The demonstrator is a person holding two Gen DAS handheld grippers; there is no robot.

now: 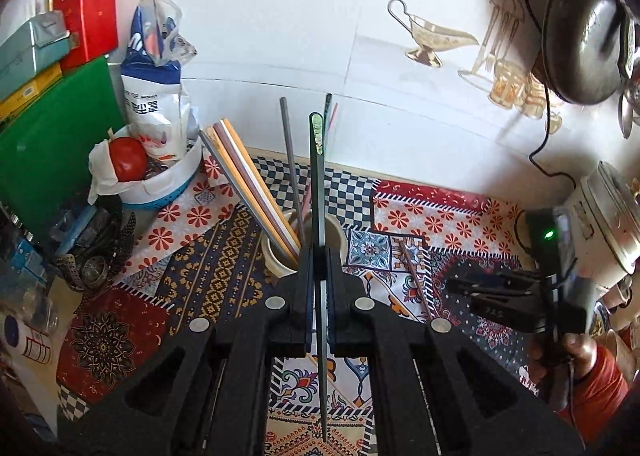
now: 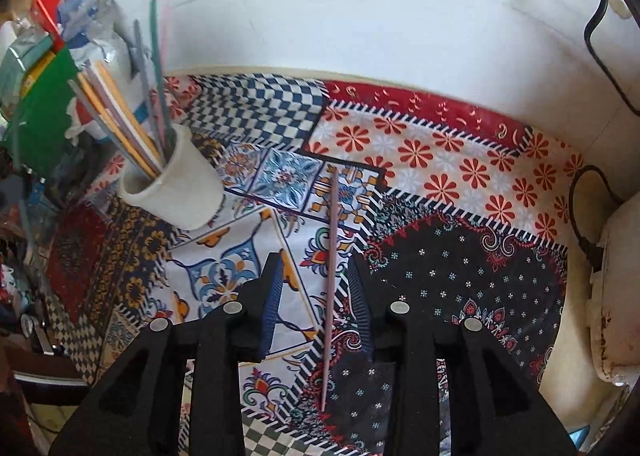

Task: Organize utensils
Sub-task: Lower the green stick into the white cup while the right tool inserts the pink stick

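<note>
Left tool [image 1: 320,256] clamped on dark chopstick [image 1: 319,215], upright just above white cup [image 1: 276,256]. Right tool [image 2: 316,292] spread open, straddling pink chopstick [image 2: 330,288] lying lengthwise on patterned worktop [image 2: 460,175].

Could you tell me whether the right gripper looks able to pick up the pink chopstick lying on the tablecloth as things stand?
Probably yes. The right gripper has its jaws open, with the pink chopstick lying flat between them on the tablecloth. Nothing covers it, and the white cup stands well off to the side.
</note>
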